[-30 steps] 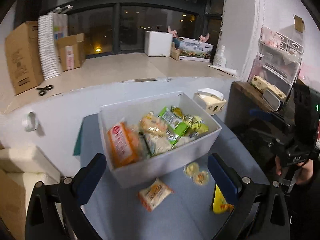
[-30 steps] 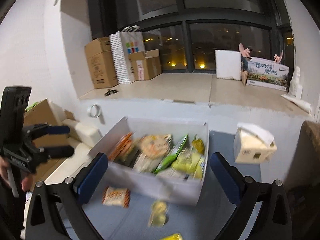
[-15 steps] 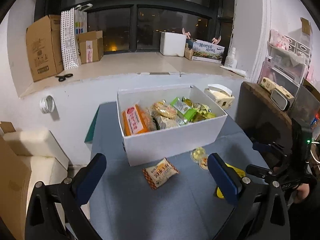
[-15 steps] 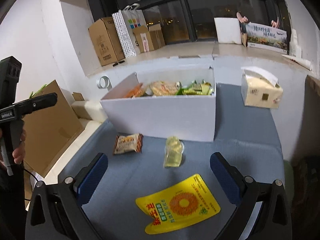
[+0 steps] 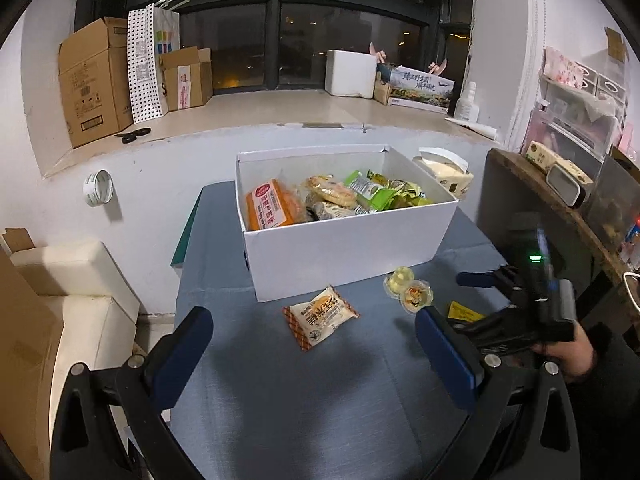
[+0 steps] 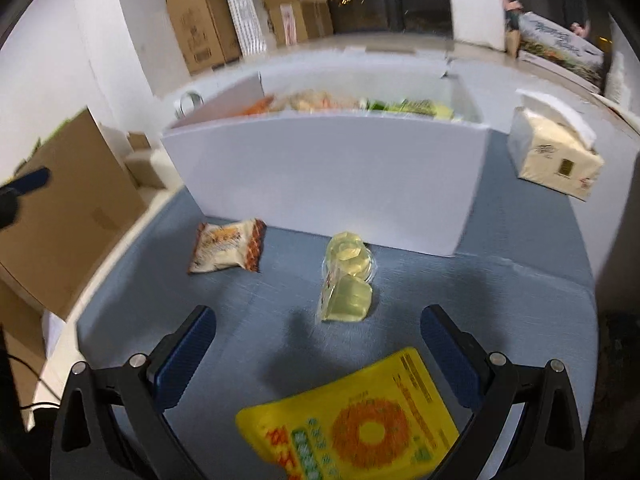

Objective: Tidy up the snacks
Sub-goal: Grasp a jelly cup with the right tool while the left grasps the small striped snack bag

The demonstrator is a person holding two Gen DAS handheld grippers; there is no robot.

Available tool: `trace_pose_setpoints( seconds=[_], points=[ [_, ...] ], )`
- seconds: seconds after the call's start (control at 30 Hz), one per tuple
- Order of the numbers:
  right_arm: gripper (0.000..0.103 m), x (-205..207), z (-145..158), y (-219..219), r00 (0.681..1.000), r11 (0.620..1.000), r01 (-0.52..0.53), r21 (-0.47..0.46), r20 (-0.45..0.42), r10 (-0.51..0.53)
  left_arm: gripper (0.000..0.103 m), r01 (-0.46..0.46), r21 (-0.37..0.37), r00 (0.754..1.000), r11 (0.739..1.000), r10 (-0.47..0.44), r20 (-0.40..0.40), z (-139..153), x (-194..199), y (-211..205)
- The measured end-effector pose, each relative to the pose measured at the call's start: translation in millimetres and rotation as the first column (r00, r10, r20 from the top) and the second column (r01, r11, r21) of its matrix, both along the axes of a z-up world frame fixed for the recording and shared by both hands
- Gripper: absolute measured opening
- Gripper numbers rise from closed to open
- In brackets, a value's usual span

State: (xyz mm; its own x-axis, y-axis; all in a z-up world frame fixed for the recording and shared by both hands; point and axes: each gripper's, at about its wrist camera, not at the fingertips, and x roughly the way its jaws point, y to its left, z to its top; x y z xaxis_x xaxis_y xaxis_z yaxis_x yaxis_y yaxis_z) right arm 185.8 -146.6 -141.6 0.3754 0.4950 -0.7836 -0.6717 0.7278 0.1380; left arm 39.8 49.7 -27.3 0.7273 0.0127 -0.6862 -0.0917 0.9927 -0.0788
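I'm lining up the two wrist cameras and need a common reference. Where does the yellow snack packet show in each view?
Left wrist: yellow snack packet only peeks out at right, behind the left gripper's right finger, beside the jelly cups.
Right wrist: it lies bottom centre, between the open right gripper's fingers.
Shared landmark: the white box of snacks.

Left claw (image 5: 312, 354) hangs with jaws spread wide, gripping nothing; right claw (image 6: 318, 350) likewise gapes empty; a hand (image 5: 568, 354) in a dark sleeve grips the right claw's handle.
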Motion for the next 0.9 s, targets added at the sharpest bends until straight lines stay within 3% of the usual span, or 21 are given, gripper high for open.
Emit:
trace_pose_setpoints(
  seconds=[0.2, 0.23, 0.27, 0.33, 0.43, 0.53, 0.77, 0.9],
  points=[
    [0.101, 19.1, -26.4, 23.8, 1.0, 0.998, -0.003, -0.061, -0.031, 0.001, 0.103, -0.006, 0.005, 1.0, 1.0, 0.006, -0.02, -7.1, -0.9, 2.0],
    [0.084, 20.7, -29.3, 24.8, 0.999, 0.998, 0.001, -0.06, -0.041, -0.004, 0.103, -0.007, 0.003, 1.0, 1.0, 0.007, -0.025, -9.1, -0.7, 2.3],
    [0.047, 22.6, -33.8, 26.6, 0.998, 0.997, 0.004, -0.077, -0.061, -0.009, 0.103, -0.008, 0.001, 1.0, 1.0, 0.008, -0.029, -10.7, -0.5, 2.2],
    [0.033, 21.0, -36.2, 28.3, 0.999, 0.988, 0.052, -0.143, 0.005, -0.052, 0.103, -0.012, -0.002, 0.999, 1.0, 0.012, -0.037, -13.8, 0.1, 2.4],
    [0.033, 18.3, -38.3, 26.6, 0.999, 0.992, 0.025, -0.125, -0.018, -0.028, 0.103, -0.011, -0.006, 0.999, 1.0, 0.011, -0.041, -15.8, 1.1, 2.5],
    [0.033, 12.5, -37.7, 26.0, 1.0, 0.989, 0.021, -0.146, 0.016, -0.019, 0.103, -0.005, -0.003, 0.999, 1.0, 0.005, -0.048, -19.1, 4.0, 2.2],
    [0.033, -7.0, -17.2, 8.3, 0.999, 0.996, 0.038, -0.076, 0.04, -0.035, 0.103, 0.06, -0.013, 0.994, 0.998, -0.061, -0.095, -41.2, 27.2, -8.6],
    [0.033, -20.7, 1.2, -5.5, 0.998, 0.999, 0.034, -0.043, 0.058, -0.031, 0.103, 0.179, 0.069, 0.975, 0.981, -0.167, -0.145, -67.4, 55.9, -25.3]
  ],
)
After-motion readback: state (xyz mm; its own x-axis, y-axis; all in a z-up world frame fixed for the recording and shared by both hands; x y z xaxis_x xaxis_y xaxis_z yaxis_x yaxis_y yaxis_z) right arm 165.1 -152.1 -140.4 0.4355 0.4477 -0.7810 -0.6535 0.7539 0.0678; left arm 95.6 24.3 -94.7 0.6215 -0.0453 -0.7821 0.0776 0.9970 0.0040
